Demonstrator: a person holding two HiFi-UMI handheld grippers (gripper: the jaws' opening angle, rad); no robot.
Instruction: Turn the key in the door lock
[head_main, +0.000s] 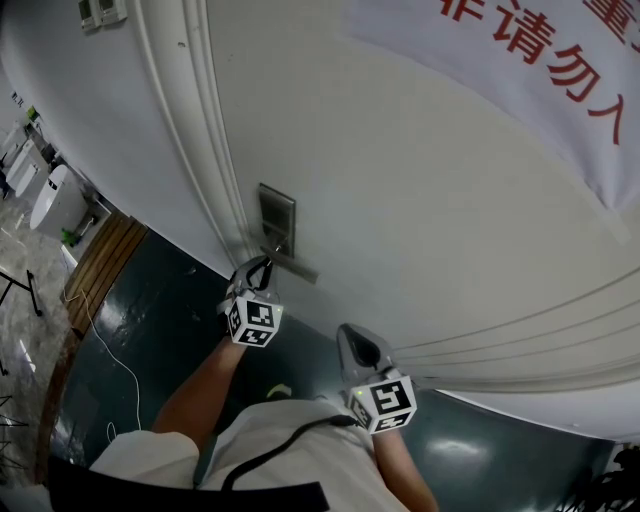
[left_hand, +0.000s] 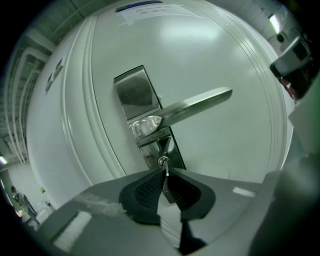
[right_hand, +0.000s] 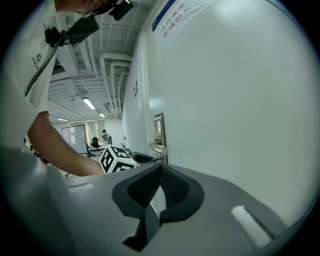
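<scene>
A steel lock plate (head_main: 276, 222) with a lever handle (head_main: 293, 264) sits on the white door (head_main: 430, 200). In the left gripper view the handle (left_hand: 195, 104) points right, and a small metal key (left_hand: 163, 164) sticks out of the keyhole below it. My left gripper (left_hand: 165, 175) is shut on the key, its dark pads pinching the key's head. In the head view the left gripper (head_main: 264, 266) reaches up to the lock. My right gripper (head_main: 352, 335) hangs lower right, close to the door, touching nothing. Its pads (right_hand: 145, 186) meet with nothing between them.
A white sign with red characters (head_main: 540, 60) hangs on the door's upper right. The moulded door frame (head_main: 190, 130) runs along the lock's left. Below lies a dark green floor (head_main: 150, 310) with a white cable (head_main: 110, 350). The left gripper's marker cube (right_hand: 116, 159) shows in the right gripper view.
</scene>
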